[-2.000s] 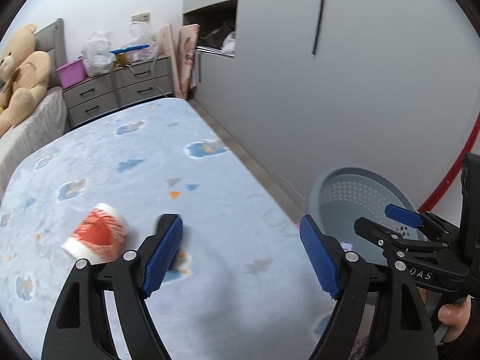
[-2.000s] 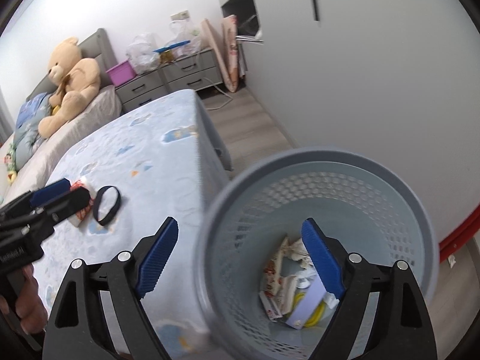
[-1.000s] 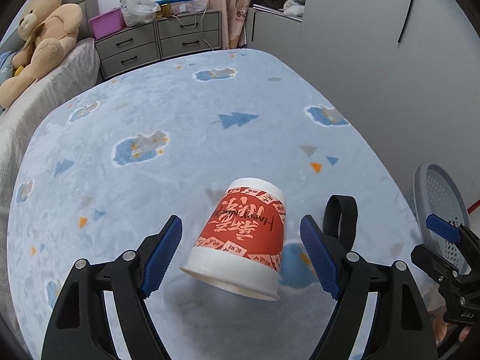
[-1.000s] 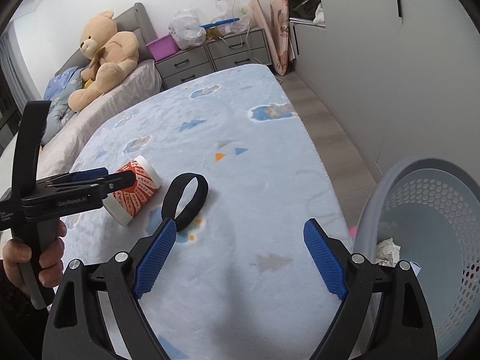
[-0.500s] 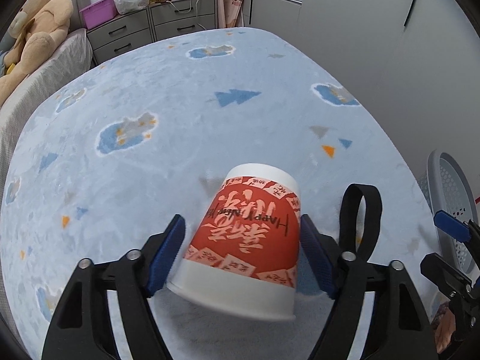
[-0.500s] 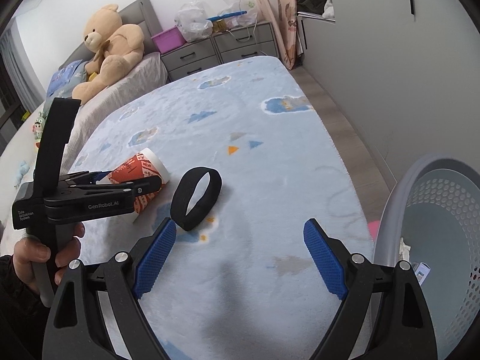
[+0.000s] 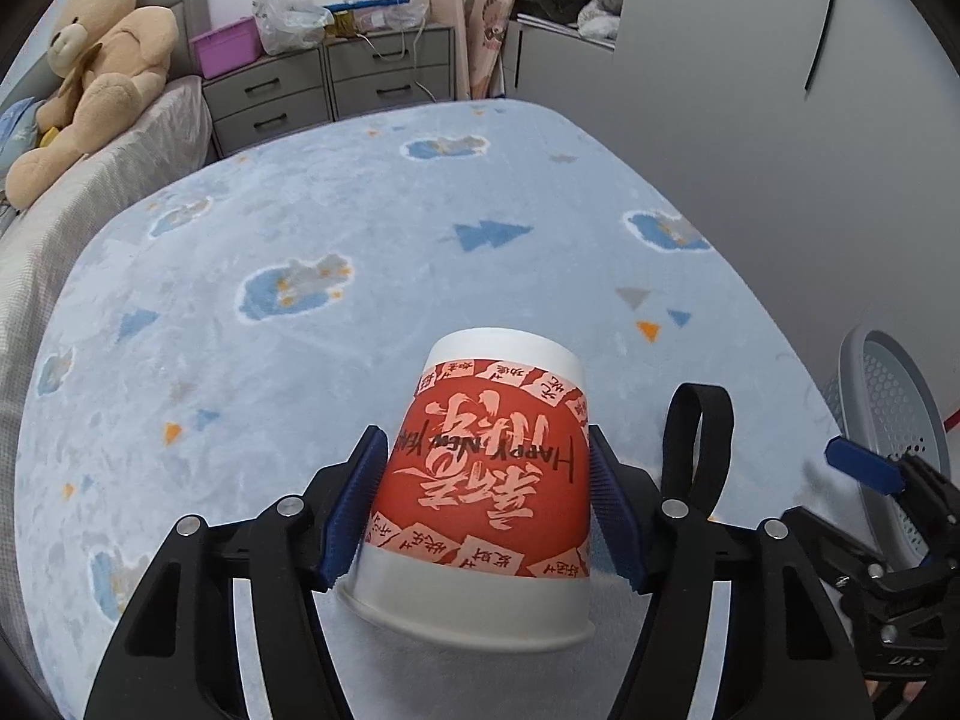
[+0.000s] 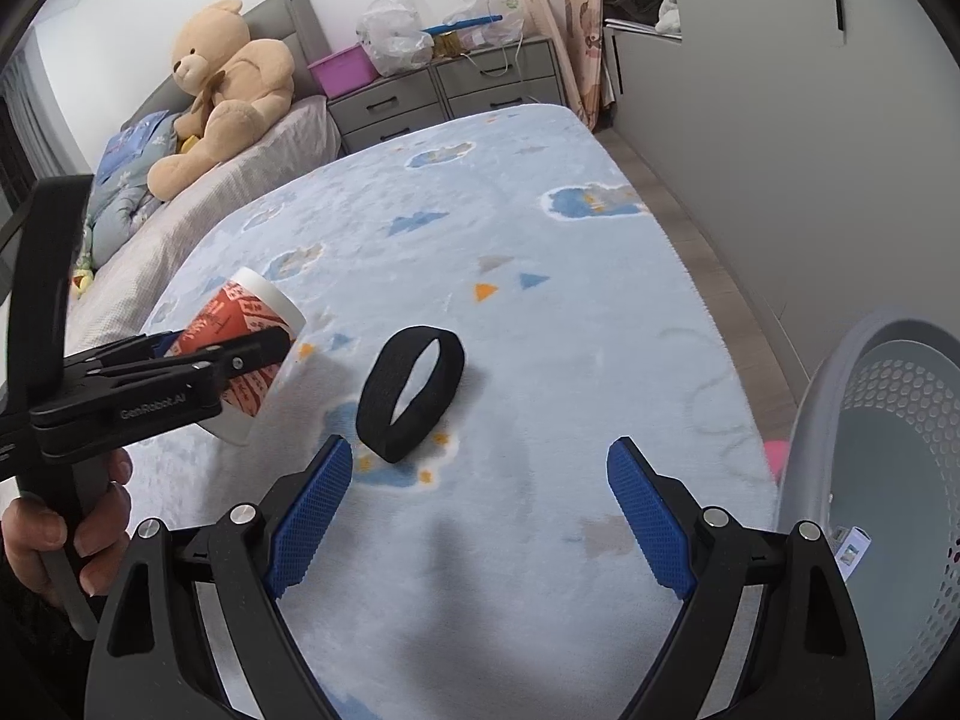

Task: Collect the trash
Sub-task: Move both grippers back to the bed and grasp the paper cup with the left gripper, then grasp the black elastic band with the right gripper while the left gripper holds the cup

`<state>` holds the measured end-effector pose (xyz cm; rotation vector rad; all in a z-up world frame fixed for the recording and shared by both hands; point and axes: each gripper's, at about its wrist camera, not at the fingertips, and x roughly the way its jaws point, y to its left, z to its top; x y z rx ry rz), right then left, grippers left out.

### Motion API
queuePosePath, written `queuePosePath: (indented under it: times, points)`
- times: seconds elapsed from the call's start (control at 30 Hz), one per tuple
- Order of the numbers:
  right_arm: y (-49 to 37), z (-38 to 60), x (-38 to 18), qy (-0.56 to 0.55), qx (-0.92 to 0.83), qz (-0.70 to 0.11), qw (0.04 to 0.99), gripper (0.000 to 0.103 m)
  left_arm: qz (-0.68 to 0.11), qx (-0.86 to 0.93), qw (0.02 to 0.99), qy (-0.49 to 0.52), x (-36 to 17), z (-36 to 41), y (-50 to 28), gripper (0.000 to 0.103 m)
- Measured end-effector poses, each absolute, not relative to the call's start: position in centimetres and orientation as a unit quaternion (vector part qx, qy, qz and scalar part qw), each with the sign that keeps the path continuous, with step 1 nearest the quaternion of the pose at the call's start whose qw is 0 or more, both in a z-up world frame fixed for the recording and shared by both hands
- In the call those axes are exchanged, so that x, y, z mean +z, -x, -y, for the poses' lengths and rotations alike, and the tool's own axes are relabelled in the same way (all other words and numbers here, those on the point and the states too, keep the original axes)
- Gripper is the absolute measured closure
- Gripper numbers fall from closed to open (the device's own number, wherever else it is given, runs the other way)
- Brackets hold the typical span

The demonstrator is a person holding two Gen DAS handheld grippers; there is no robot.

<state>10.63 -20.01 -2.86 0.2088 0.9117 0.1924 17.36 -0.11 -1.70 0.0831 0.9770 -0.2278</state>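
Left wrist: left tool [image 7: 486,504] just closing, pads touching red paper cup [image 7: 489,480] lying on bed [image 7: 336,228]. Right wrist: right tool [image 8: 480,510] wide open, empty, nr black band [image 8: 411,393].

Blanket [image 8: 540,228] past the cup [image 7: 489,480] is bare up to the far edge, free to pass. Black band [image 8: 414,393] lies just right of the cup, tight on that side. Bin [image 8: 888,480] stands off the bed's right edge, mouth unobstructed. Wardrobe [image 8: 810,120] walls in the narrow floor strip [image 8: 714,276].
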Motion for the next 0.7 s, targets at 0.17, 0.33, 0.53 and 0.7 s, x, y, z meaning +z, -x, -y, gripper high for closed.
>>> queuePosePath:
  times: [0.17, 0.33, 0.53, 0.7]
  points:
    - [-11.3, 18.2, -3.1, -0.091, 0.101, -0.439, 0.888, 0.018, -0.451, -0.102, 0.886, -0.030, -0.6, -0.6, -16.7, 0.039]
    - [-12.5, 16.8, -3.9, -0.079, 0.092, -0.442, 0.889, 0.018, -0.444, -0.099, 0.890, -0.033, -0.1, -1.0, -16.1, 0.039]
    - [-14.0, 15.5, -4.9, -0.068, 0.075, -0.455, 0.885, 0.022, -0.441, -0.095, 0.892, -0.031, 0.1, -2.3, -15.5, 0.039]
    - [-14.4, 14.2, -5.7, -0.034, 0.051, -0.461, 0.885, 0.039, -0.439, -0.089, 0.894, -0.021, 0.3, -3.6, -15.2, 0.039]
